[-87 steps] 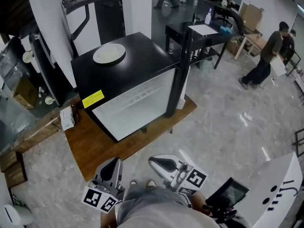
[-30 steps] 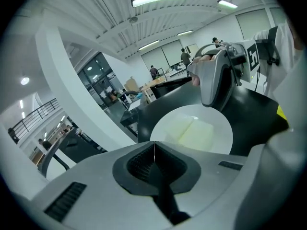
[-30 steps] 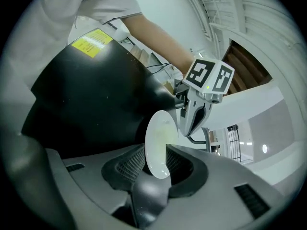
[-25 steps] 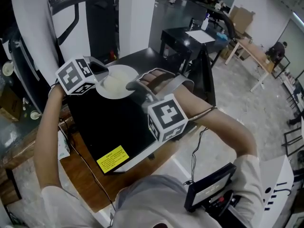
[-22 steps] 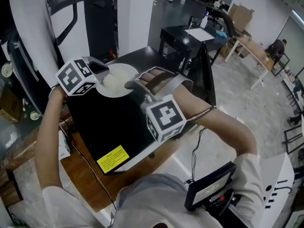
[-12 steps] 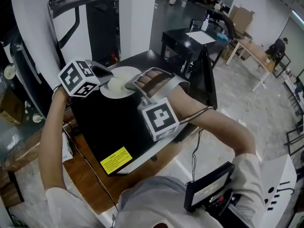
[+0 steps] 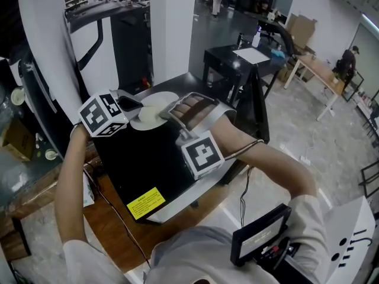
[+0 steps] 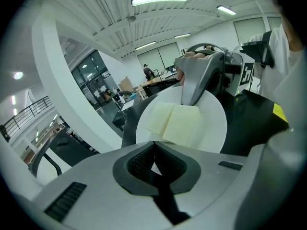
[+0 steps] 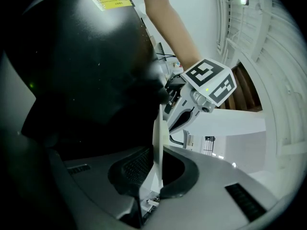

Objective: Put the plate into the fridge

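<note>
A big black box-shaped fridge (image 7: 148,164) stands low in front of the person, and both arms reach out over its flat top. A round white plate (image 7: 153,106) is at the far end of that top, with one gripper on each side of it. I cannot tell if the plate is sitting on the fridge or is a little bit up in the air. The left gripper (image 8: 152,158) has its jaws pressed tight on the near edge of the plate. The right gripper (image 9: 154,169) has the thin edge of the plate between its jaws, and they are closing on it. Two flat pale yellow squares (image 8: 176,124) lie side by side on the plate. A small yellow sticker (image 7: 145,203) is stuck near the front corner of the fridge top.
</note>
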`<state>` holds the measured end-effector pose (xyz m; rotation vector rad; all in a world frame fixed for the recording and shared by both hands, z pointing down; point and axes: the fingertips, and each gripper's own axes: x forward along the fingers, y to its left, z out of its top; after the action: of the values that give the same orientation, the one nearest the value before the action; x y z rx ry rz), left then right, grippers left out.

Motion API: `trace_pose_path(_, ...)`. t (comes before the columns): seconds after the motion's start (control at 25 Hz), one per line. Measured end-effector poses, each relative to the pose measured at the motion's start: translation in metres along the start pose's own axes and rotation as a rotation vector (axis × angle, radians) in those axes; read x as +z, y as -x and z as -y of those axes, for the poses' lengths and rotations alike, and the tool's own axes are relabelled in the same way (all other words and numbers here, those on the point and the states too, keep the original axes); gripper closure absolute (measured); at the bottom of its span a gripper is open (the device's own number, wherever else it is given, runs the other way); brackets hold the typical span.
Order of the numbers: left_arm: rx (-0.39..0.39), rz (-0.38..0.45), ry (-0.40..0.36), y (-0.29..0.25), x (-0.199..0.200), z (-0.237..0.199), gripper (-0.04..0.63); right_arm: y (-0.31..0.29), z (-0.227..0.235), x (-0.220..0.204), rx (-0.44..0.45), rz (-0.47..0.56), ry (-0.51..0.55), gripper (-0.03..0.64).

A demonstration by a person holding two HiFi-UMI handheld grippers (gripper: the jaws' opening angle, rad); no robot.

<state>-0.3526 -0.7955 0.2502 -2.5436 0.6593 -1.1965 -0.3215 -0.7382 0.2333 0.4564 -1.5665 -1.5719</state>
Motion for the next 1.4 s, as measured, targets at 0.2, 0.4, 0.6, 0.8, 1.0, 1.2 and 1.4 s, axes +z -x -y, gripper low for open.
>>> trace_pose_path(0.2,0.035,0.075,0.027,0.027,0.024,0.009,0.577,0.028,0.01,-0.001,-0.026,-0.005,-0.009,0.584)
trace_pose_path(0.4,0.075,0.152,0.053,0.046,0.033,0.004,0.577,0.036,0.01,-0.01,-0.039,-0.002,-0.048,0.584)
trace_pose_path(0.6,0.078,0.244,0.051,0.054,0.05,0.012,0.575,0.04,0.007,-0.016,-0.062,0.009,-0.066,0.584)
trace_pose_path(0.8,0.087,0.261,0.049,0.062,0.041,0.013,0.575,0.034,0.008,-0.014,-0.082,-0.003,-0.033,0.584)
trace_pose_path(1.0,0.092,0.24,0.046,0.06,0.124,0.101,0.575,0.153,-0.012,-0.036,-0.104,0.019,-0.048,0.584)
trace_pose_path(1.2,0.096,0.223,0.022,0.03,0.202,0.217,0.575,0.269,-0.075,-0.068,-0.119,0.035,-0.045,0.584)
trace_pose_path(1.4,0.103,0.192,0.007,0.043,0.216,0.281,0.575,0.318,-0.094,-0.045,-0.127,0.082,-0.074,0.583)
